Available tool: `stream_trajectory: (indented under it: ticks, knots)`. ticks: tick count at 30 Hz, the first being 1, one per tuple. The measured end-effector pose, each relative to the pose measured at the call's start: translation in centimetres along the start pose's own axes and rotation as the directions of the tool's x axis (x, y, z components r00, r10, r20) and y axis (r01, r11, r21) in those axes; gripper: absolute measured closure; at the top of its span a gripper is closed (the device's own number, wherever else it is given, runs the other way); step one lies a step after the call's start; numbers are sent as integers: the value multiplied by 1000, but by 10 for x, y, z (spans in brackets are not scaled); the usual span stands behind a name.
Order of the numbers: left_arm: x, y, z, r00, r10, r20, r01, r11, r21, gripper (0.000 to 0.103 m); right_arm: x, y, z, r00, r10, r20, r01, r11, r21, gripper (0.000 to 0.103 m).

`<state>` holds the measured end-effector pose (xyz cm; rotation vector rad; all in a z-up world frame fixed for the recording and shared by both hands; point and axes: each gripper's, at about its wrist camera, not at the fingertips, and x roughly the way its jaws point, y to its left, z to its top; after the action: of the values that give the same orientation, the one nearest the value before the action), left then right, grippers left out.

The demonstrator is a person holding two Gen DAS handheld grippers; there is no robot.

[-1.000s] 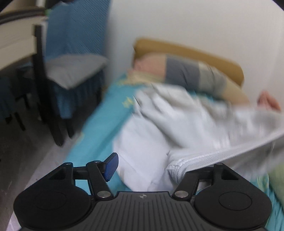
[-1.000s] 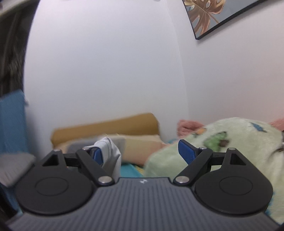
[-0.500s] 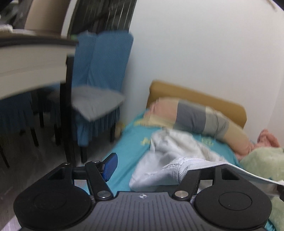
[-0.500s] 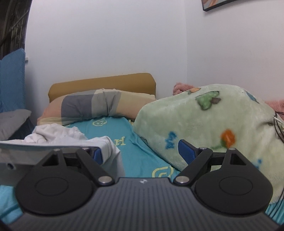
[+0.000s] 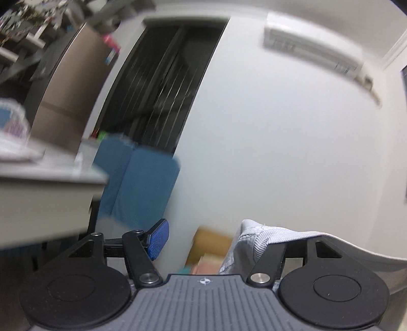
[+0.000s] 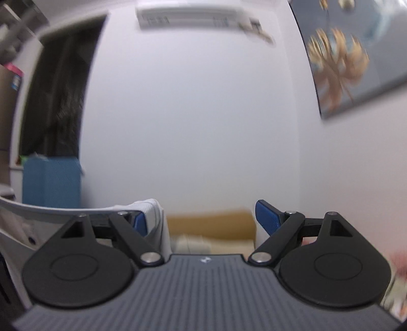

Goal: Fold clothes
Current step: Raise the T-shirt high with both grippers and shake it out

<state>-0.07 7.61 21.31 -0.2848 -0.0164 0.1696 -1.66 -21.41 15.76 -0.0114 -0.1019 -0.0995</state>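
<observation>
A white ribbed garment (image 5: 264,238) hangs over the right finger of my left gripper (image 5: 211,240), whose jaws stand wide apart; the blue left pad (image 5: 158,239) is bare. In the right wrist view the same white garment (image 6: 152,216) is draped over the left finger of my right gripper (image 6: 203,221), also wide apart, with the blue right pad (image 6: 267,220) bare. The cloth stretches sideways out of both views. Both grippers are raised and tilted up toward the wall.
A grey table edge (image 5: 51,188) and a blue chair back (image 5: 142,185) are at the left. A mustard headboard (image 6: 211,225) and a pillow (image 6: 193,243) lie low ahead. An air conditioner (image 6: 193,17) and a framed picture (image 6: 351,58) hang on the wall.
Both grippers have lifted and tilted upward with the garment hooked on them. The bed, blanket and pillow have dropped almost out of view.
</observation>
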Motion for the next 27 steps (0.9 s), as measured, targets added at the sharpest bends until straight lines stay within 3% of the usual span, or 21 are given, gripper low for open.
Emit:
stream_trajectory:
  ticks: [7,10,13,16,19,22,27]
  knots:
    - [-32,-33,146,990,-110,89,106,993,47,39,-36,-3,142,982,63,176,-42,992,-120,18]
    - [-48,-42,187,981,-166,101,160,985,57,39,-54,-13,186,971,72,229,-44,991,-125,17]
    - [-59,-48,208,973,-205,105,197,977,76,37,-65,-22,212,963,75,258,-42,991,-129,17]
    - [-64,-50,208,969,-220,111,209,972,104,34,-62,-31,217,968,79,237,-50,991,-126,17]
    - [-53,-45,179,968,-225,109,212,970,120,30,-46,-35,198,980,82,180,-57,988,-141,17]
    - [-19,-41,133,973,-220,71,209,969,132,29,-18,-34,167,992,68,104,-50,984,-169,17]
    - [82,-38,55,982,-172,-76,180,976,124,29,53,-30,98,998,31,-61,-42,982,-183,17]
